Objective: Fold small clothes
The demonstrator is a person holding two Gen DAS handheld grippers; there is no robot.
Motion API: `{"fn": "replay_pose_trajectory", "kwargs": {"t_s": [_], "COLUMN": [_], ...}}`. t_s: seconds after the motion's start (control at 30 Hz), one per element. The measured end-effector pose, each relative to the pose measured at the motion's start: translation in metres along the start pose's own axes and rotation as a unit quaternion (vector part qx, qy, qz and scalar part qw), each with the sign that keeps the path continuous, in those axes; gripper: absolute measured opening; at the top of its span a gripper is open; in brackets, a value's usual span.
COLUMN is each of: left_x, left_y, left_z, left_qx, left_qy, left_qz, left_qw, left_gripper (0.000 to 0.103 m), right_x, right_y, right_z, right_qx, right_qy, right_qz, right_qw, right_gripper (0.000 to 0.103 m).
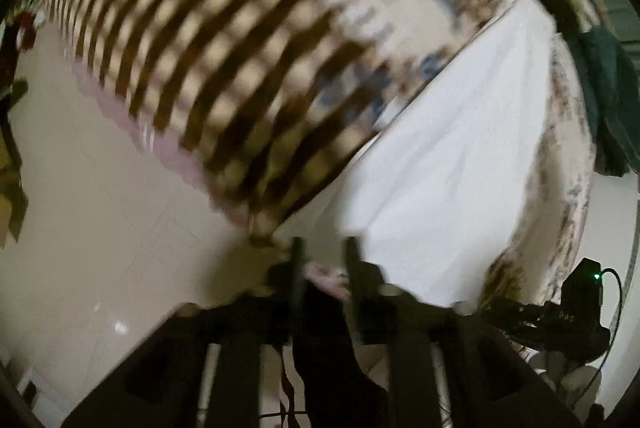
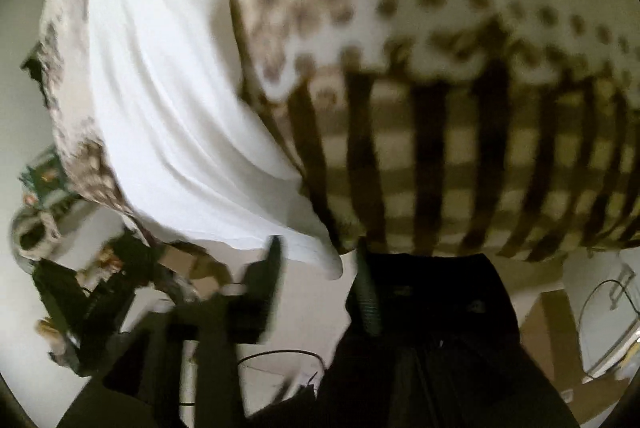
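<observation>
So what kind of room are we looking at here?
Probably a bedroom or living room at home, though the blur makes it uncertain. A surface draped in a brown checked cloth carries a white garment, more clothing hangs nearby, and the pale tiled floor shows below.

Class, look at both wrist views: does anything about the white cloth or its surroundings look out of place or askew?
The white cloth lies skewed across the patterned bedspread, one corner hanging past the edge toward the right gripper. A black garment is bunched below that edge. Motion blur hides finer detail.
</observation>
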State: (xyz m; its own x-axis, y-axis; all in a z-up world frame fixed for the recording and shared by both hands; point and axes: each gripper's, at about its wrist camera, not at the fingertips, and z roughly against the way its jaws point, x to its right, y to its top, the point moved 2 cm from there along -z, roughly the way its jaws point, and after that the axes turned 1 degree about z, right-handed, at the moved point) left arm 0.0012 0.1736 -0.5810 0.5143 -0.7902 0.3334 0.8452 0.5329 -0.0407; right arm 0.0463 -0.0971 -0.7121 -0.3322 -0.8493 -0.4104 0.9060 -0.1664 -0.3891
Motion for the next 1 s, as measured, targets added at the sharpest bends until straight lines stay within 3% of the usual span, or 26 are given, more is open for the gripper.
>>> {"fn": "replay_pose_trajectory", "kwargs": {"t_s": [0.07,0.13,0.2,0.33,0.53,0.67,0.77,0.8,0.83,0.87,0.9,1.0], "left_x": [0.020,0.046,0.071,0.146,0.270,0.335,0.371,0.381,0.386,0.393,0.396,0.396], "left_y": [0.020,0.048,0.078,0.168,0.285,0.333,0.354,0.359,0.362,0.365,0.366,0.362], "left_z": [0.017,0.025,0.023,-0.007,-0.057,-0.098,-0.122,-0.131,-0.136,-0.144,-0.147,-0.133], "left_qx": [0.026,0.044,0.051,0.067,0.084,0.057,0.063,0.070,0.072,0.068,0.068,0.095], "left_qy": [-0.016,-0.035,-0.056,-0.087,-0.123,-0.138,-0.120,-0.098,-0.089,-0.080,-0.069,-0.094], "left_qz": [-0.021,-0.045,-0.069,-0.119,-0.205,-0.244,-0.279,-0.293,-0.302,-0.313,-0.317,-0.329], "left_qw": [0.9993,0.9974,0.9948,0.9868,0.9674,0.9583,0.9506,0.9483,0.9463,0.9438,0.9434,0.9349], "left_gripper": [0.049,0.055,0.056,0.056,0.056,0.056,0.054,0.053,0.033,0.000,0.001,0.001], "right_x": [0.003,0.007,0.007,-0.004,-0.019,-0.037,-0.045,-0.045,-0.045,-0.044,-0.044,-0.046], "right_y": [0.011,0.030,0.063,0.138,0.295,0.350,0.373,0.381,0.386,0.390,0.394,0.396], "right_z": [0.026,0.051,0.079,0.135,0.195,0.199,0.193,0.192,0.192,0.190,0.189,0.178], "right_qx": [0.018,0.038,0.071,0.143,0.224,0.236,0.241,0.240,0.239,0.236,0.234,0.231], "right_qy": [0.021,0.042,0.066,0.080,0.087,0.089,0.077,0.074,0.073,0.072,0.071,0.071], "right_qz": [0.001,-0.001,-0.002,-0.012,-0.035,-0.058,-0.066,-0.069,-0.072,-0.075,-0.076,-0.083], "right_qw": [1.000,0.998,0.995,0.986,0.970,0.966,0.965,0.965,0.966,0.966,0.967,0.967], "right_gripper": [0.054,0.054,0.055,0.055,0.055,0.055,0.055,0.055,0.055,0.055,0.055,0.055]}}
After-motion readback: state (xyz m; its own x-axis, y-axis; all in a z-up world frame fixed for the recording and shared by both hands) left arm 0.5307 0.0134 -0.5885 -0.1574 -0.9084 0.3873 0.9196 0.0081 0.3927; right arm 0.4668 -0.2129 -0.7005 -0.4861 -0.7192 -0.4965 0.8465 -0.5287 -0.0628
